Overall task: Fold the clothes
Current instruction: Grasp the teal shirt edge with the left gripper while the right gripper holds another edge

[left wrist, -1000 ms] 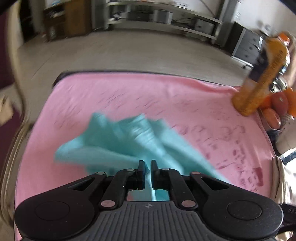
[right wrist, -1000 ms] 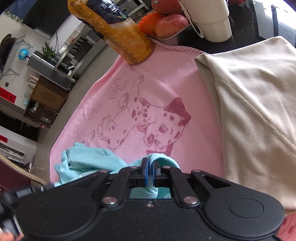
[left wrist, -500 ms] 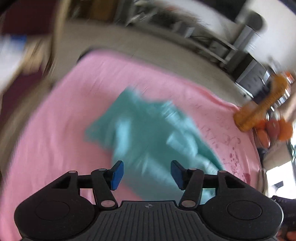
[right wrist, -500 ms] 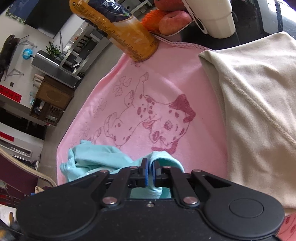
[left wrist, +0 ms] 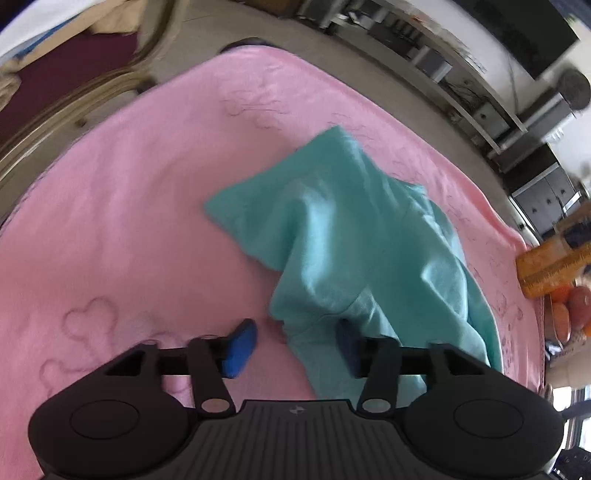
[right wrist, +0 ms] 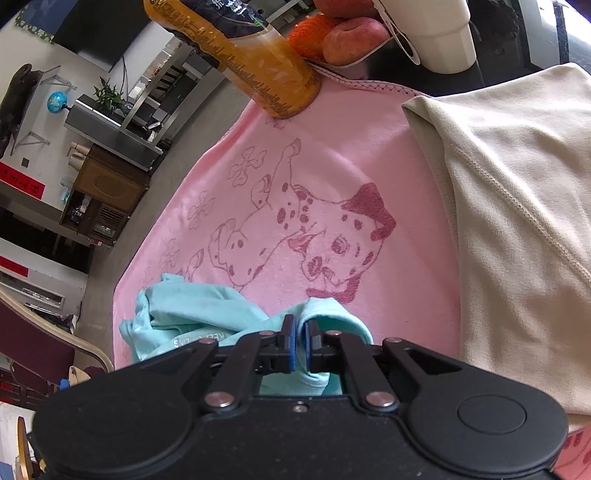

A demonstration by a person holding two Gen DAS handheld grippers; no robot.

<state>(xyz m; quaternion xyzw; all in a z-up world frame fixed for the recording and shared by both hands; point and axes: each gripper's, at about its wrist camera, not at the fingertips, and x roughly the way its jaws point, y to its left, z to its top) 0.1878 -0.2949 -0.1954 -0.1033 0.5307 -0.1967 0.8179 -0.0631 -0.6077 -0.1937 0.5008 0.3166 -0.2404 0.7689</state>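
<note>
Teal garment (right wrist: 192,314) | clamped in right tool (right wrist: 300,341) | left tool (left wrist: 293,345) spread astride edge

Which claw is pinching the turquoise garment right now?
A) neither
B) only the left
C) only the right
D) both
C: the right claw is shut on a fold of the turquoise garment, while the left claw stands open with the cloth lying loose between its fingers.

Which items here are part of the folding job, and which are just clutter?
In the job:
- teal garment
- right gripper, shut on its edge
- left gripper, open over it
- pink dog-print towel underneath, the work surface

Lying about:
- orange drink bottle
- fruit
- white cup
- beige garment, possibly next to fold
</note>
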